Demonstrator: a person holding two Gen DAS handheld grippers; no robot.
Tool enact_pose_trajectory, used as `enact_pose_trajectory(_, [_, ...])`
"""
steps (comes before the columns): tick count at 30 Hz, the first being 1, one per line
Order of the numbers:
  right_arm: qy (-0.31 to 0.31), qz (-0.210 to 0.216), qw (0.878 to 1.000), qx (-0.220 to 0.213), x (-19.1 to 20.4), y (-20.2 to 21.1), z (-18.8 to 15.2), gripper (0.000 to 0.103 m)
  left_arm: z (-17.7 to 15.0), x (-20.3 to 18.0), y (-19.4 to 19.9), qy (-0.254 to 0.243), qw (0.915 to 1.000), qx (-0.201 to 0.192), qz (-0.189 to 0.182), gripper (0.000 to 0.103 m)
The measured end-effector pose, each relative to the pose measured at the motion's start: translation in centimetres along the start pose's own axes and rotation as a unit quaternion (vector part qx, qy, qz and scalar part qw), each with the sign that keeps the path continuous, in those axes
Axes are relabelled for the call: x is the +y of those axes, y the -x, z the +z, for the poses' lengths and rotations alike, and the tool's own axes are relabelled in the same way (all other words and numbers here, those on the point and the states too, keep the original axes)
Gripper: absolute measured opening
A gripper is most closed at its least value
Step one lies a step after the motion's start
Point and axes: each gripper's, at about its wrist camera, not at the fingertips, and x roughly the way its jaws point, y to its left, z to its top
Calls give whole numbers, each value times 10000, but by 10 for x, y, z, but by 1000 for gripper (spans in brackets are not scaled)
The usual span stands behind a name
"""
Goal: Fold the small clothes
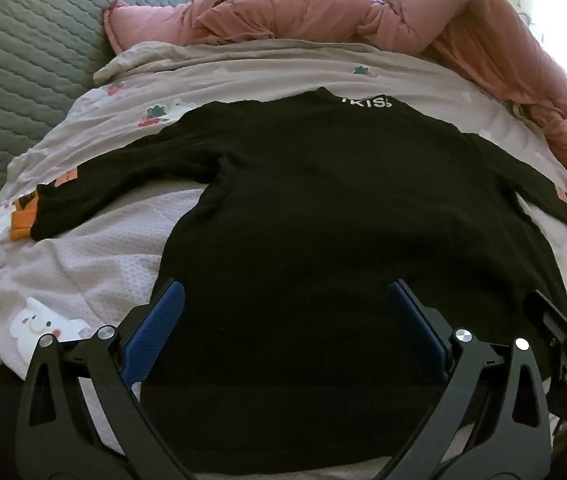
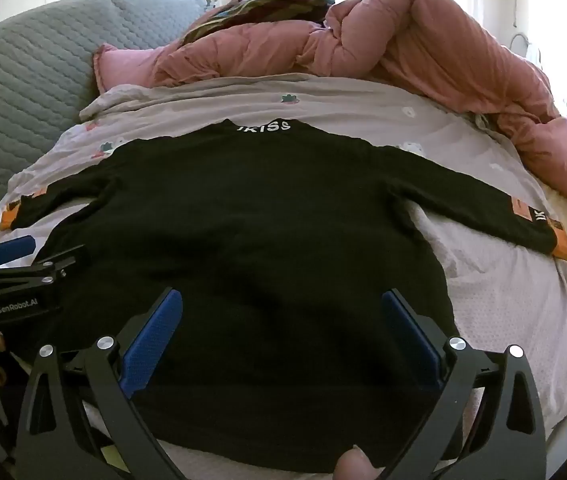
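Observation:
A small black long-sleeved top (image 1: 323,208) lies flat on the bed, collar with white letters at the far end, both sleeves spread out sideways with orange cuffs (image 1: 19,224). It also shows in the right wrist view (image 2: 267,216). My left gripper (image 1: 283,300) is open over the left part of the near hem, its blue pads (image 1: 155,328) wide apart. My right gripper (image 2: 281,308) is open over the right part of the hem. Neither holds cloth. The left gripper shows at the left edge of the right wrist view (image 2: 15,264).
The top rests on a pale printed bedsheet (image 1: 83,264). A bunched pink duvet (image 1: 463,36) lies along the far and right side. A grey quilted cover (image 1: 31,52) is at the left. A fingertip (image 2: 353,464) shows at the bottom edge.

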Motion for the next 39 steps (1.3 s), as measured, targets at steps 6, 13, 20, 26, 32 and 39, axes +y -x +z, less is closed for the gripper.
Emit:
enact_pose_trajectory(6, [-34,46,10000,-23,0,0,0,99,0,0,0,-3,10000,9,-9,95])
enact_pose_trajectory(13, [-35,61,10000,-35,-1,4,3,99,0,0,0,8,10000,7,-6,95])
enact_pose_trajectory(20, [-33,37,10000,-54,0,4,3,99,2,-6,-2,-8,10000,9,7,95])
enact_pose_trajectory(26, [-38,46,10000,-58,-1,3,2,99,4,1,0,2,10000,-7,-14,95])
enact_pose_trajectory(32, [-58,37,10000,-55,-1,3,2,99,3,10,5,42,10000,-35,-27,95])
enact_pose_trajectory(39, [-53,36,10000,-66,0,4,2,99,3,10,6,29,10000,-46,-23,95])
